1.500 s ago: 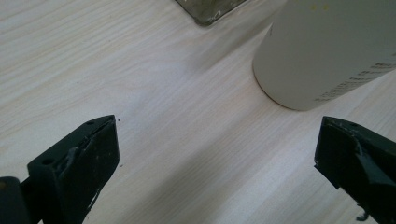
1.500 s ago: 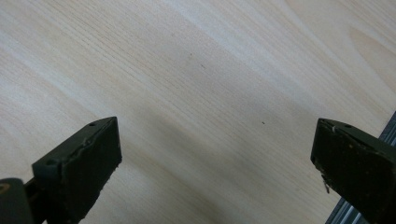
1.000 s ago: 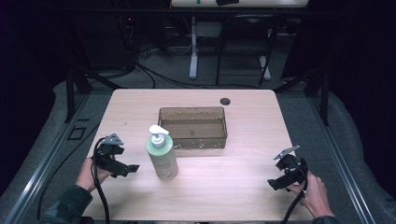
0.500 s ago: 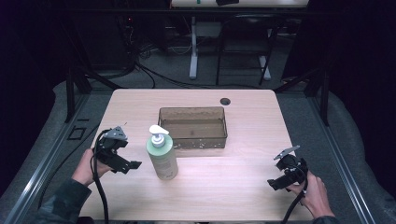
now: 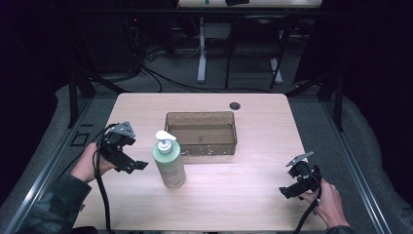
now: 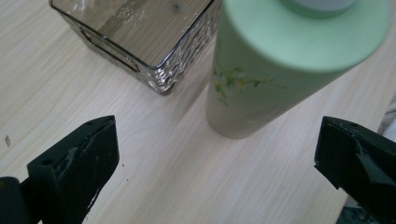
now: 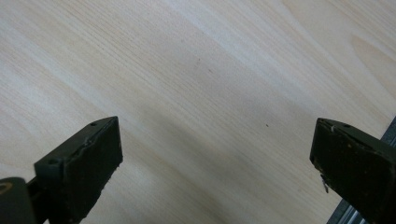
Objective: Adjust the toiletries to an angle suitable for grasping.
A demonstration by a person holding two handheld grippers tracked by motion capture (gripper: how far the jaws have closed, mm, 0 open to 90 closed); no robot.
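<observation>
Tilting down toward the worktop (image 5: 243,185), the left hand-held gripper (image 5: 139,165) gapes wide, the green pump bottle (image 5: 169,163) standing just ahead between its jaws, untouched, bearing a floral print, no legible writing. The right hand-held gripper (image 5: 285,191) likewise gapes, holding nothing.

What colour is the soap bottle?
The soap bottle is pale green with a small flower print and a white pump; the left gripper view shows it best.

1 soap bottle (image 5: 169,165); 1 clear bin (image 5: 201,132); 2 hand-held grippers (image 5: 127,155)
</observation>
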